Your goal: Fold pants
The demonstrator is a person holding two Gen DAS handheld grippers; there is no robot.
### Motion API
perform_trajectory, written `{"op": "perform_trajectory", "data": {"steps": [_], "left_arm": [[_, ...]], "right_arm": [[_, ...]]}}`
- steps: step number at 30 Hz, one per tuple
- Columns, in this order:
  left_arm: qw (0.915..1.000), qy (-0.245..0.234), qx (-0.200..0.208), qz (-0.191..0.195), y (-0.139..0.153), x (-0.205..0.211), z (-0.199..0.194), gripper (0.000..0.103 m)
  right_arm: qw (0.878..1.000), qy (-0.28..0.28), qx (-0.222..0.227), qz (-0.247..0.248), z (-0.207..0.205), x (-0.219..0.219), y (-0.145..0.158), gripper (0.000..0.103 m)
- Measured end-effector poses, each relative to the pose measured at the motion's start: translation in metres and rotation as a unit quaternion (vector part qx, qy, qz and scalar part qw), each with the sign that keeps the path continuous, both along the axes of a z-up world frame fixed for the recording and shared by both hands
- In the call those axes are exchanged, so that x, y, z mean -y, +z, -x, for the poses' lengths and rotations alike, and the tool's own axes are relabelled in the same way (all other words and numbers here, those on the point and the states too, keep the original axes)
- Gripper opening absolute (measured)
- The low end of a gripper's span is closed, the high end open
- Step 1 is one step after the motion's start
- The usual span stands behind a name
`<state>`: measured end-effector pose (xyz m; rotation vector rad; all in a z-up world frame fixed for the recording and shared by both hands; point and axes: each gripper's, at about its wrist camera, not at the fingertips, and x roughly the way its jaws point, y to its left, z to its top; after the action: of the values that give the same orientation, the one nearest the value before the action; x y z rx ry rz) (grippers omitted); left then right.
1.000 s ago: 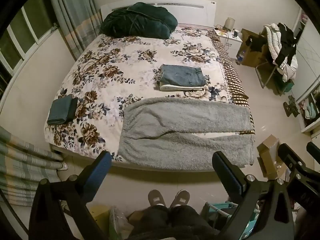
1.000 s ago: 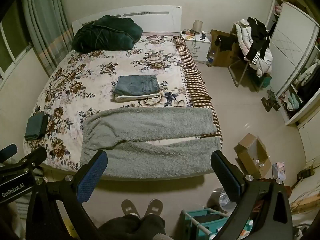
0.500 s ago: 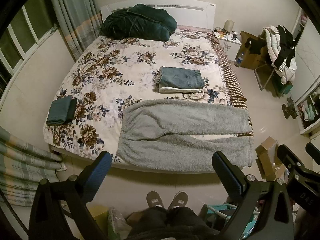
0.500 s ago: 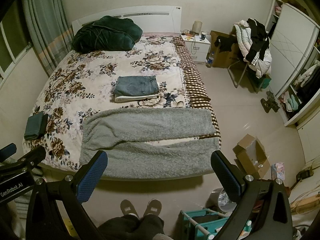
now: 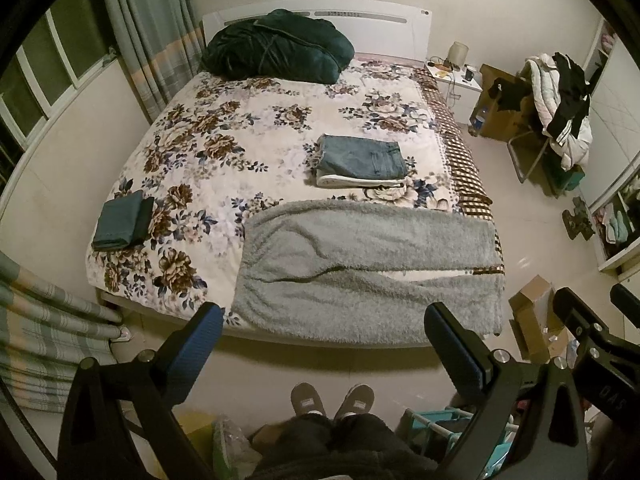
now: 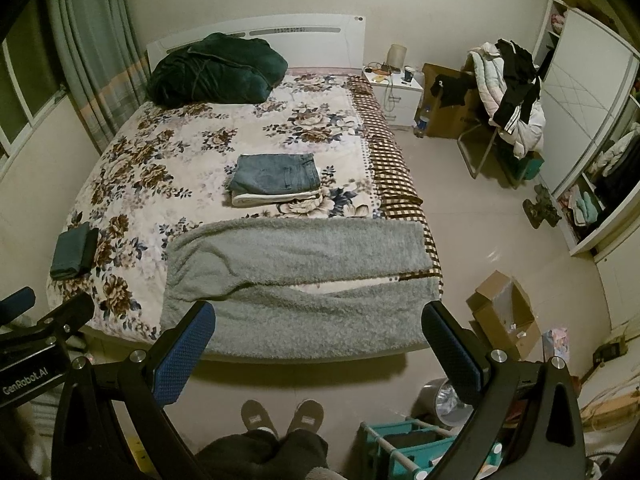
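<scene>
At the bottom of each frame, the left gripper (image 5: 320,344) and right gripper (image 6: 320,336) hang with fingers spread wide, holding nothing, above the person's slippers (image 6: 282,416). Just beyond, the grey fleece pants (image 5: 368,264) lie flat across the foot of the bed (image 5: 208,152), legs toward the right of the frame, near leg draping over the edge. Thick pile could slip from a shallow pinch or slide to the floor. Farther back sit folded jeans (image 5: 362,158).
</scene>
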<state>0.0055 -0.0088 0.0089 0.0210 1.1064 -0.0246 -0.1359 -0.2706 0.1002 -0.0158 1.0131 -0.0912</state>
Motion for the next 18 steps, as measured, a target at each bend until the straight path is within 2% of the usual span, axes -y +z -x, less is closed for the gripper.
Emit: {"op": "perform_trajectory", "data": {"steps": [18], "left_arm": [[1.0, 0.001, 0.005, 0.001, 0.003, 0.0045, -0.0005, 0.103]], "right_arm": [[1.0, 0.001, 0.002, 0.001, 0.0003, -0.0002, 0.0038, 0.103]]}}
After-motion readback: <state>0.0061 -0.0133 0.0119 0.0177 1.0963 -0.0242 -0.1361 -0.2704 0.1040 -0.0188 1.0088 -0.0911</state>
